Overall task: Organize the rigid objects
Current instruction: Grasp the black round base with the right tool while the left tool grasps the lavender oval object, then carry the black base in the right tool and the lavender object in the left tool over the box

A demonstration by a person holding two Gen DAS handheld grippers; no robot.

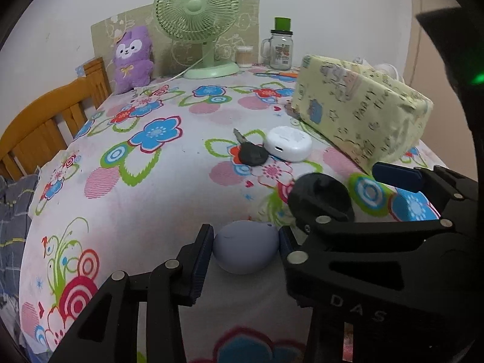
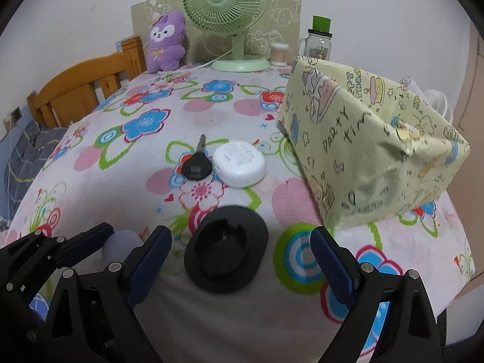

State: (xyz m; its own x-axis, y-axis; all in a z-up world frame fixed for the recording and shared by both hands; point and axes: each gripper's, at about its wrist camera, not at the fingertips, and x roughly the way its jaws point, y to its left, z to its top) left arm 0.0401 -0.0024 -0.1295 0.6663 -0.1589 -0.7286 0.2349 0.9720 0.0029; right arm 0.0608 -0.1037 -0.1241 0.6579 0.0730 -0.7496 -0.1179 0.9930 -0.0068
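Left gripper (image 1: pixel 245 248), bottom centre of its own frame: my pads sit against both sides of the lilac egg-shaped case (image 1: pixel 243 246), so I read it as clasped, though it rests on the floral worktop (image 1: pixel 136 211), not lifted.

Right gripper (image 2: pixel 239 260), lower centre of its frame: jaws spread wide, straddling the black oval holder (image 2: pixel 227 248) without touching it. Nothing held.

Remaining items, mid-frame in the right view: black-headed key (image 2: pixel 197 163) touching the white round case (image 2: pixel 239 163). The paper-wrapped box (image 2: pixel 372 145) stands at right.

Progress, my judgement: early. All four small rigid pieces are loose on the worktop and none looks sorted. Where they are meant to go I cannot tell. One grasp made; a second is lined up; key and white case untouched.
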